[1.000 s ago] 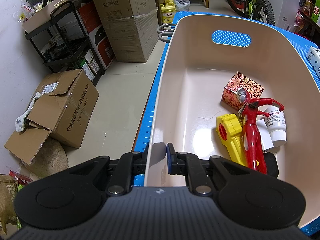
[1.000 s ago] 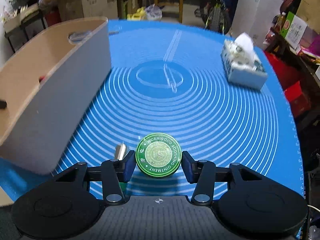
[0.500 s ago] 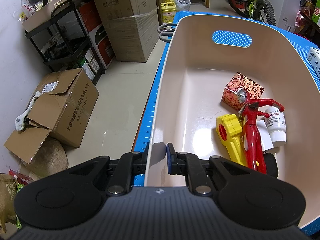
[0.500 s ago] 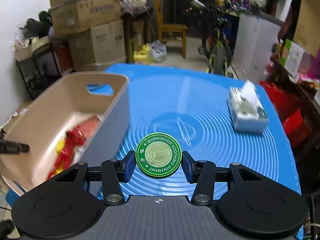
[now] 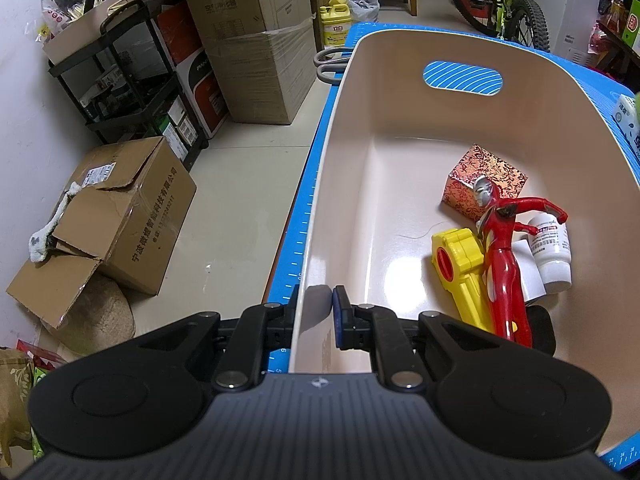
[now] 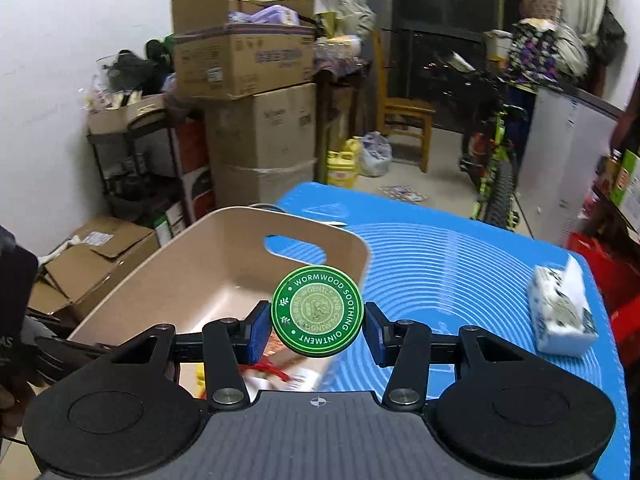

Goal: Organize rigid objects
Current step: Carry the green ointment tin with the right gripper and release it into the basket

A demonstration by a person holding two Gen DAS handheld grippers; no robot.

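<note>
Since the earlier frame, my right gripper (image 6: 317, 322) had risen off the blue mat (image 6: 460, 264) with the green ointment tin (image 6: 317, 312) and swung toward the beige bin (image 6: 224, 256); the tin, formerly low over the mat, now hung above the bin's near right edge. Its jaws stood partly apart, the blue pads pressed against opposite sides of the round tin, whose lid faced the camera. My left gripper (image 5: 318, 308) had not shifted: its jaws were clenched almost fully together on the bin's near wall, one finger outside the rim (image 5: 320, 184) and one inside. Within the bin lay a red patterned box (image 5: 484, 184), a red figure (image 5: 504, 256), a yellow toy (image 5: 460, 268) just beside it, and a white bottle (image 5: 552, 252) against the figure's arm. On the mat, well apart from the bin, a tissue pack (image 6: 560, 312) rested near the right edge.
</note>
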